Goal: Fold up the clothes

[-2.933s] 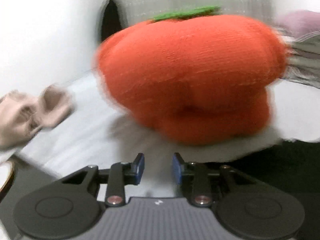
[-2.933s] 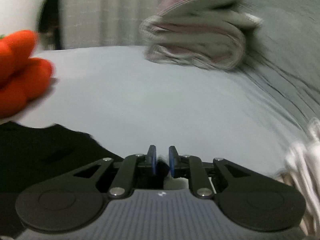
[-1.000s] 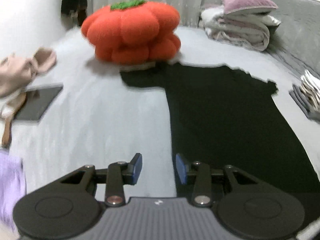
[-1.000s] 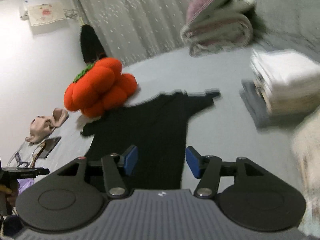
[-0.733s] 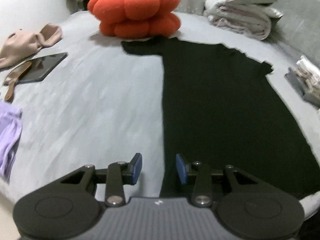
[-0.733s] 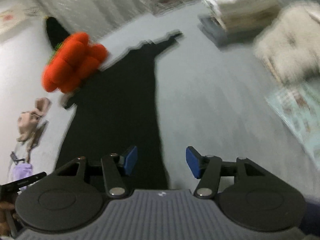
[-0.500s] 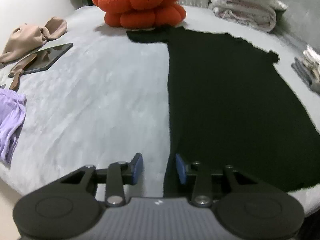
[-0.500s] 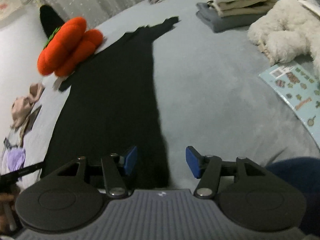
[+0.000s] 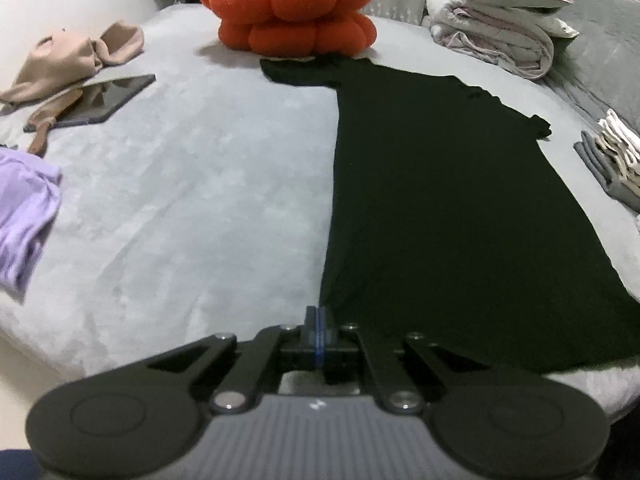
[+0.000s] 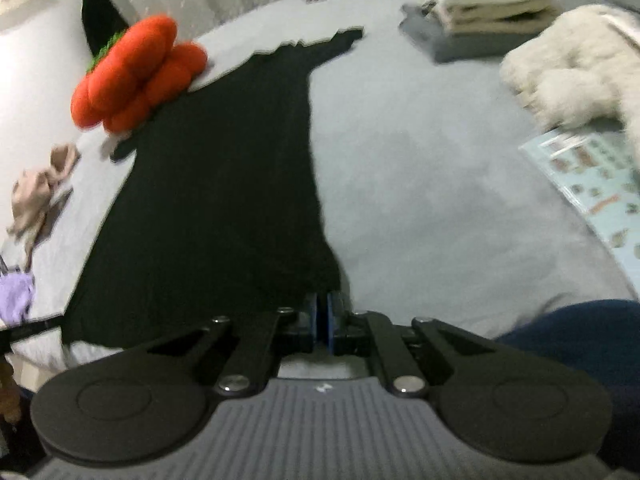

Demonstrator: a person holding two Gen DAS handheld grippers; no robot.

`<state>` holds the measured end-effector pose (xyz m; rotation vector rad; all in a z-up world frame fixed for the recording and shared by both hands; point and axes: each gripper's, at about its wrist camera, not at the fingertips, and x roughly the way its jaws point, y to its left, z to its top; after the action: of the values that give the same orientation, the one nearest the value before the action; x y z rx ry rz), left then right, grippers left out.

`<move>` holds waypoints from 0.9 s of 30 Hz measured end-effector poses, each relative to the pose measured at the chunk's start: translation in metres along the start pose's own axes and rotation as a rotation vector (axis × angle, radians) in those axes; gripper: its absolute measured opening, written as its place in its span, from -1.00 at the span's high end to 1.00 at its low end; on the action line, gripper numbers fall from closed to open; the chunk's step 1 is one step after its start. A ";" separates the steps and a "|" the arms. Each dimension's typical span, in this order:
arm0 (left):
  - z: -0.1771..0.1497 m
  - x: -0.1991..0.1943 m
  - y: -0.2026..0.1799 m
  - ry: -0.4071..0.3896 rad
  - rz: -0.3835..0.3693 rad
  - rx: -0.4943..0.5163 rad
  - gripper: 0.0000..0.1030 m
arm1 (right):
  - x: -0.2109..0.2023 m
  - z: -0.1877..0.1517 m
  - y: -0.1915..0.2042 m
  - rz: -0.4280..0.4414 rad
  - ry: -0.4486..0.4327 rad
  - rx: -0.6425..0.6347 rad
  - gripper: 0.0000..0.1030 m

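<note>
L gripper (image 9: 317,314), R gripper (image 10: 322,307) pinch black dress (image 9: 440,200) hem corners (fingers closed).

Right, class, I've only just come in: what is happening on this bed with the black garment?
A person is folding clothes with a gripper in each hand. A black garment lies spread flat on the grey bed, its top end by an orange pumpkin cushion. The left gripper is shut at the garment's near left corner, and the right gripper is shut at the near right corner. No fold has been made yet.
</note>
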<state>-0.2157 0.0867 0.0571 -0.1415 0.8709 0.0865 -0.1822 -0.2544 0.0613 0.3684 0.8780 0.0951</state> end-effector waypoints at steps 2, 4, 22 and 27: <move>-0.003 -0.007 -0.003 0.000 -0.007 0.006 1.00 | -0.011 0.004 -0.004 0.007 -0.025 0.022 0.91; -0.006 -0.013 -0.005 0.000 -0.015 0.013 1.00 | -0.023 0.002 -0.009 0.009 -0.049 0.035 0.91; -0.015 0.012 -0.034 0.037 0.103 0.105 0.81 | -0.006 -0.008 -0.004 -0.127 -0.025 -0.097 0.70; 0.006 -0.013 -0.004 -0.005 0.095 -0.028 0.19 | -0.023 0.001 -0.008 -0.178 -0.082 -0.137 -0.01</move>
<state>-0.2192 0.0837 0.0710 -0.1256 0.8720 0.1881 -0.1967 -0.2675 0.0759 0.1641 0.8147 -0.0241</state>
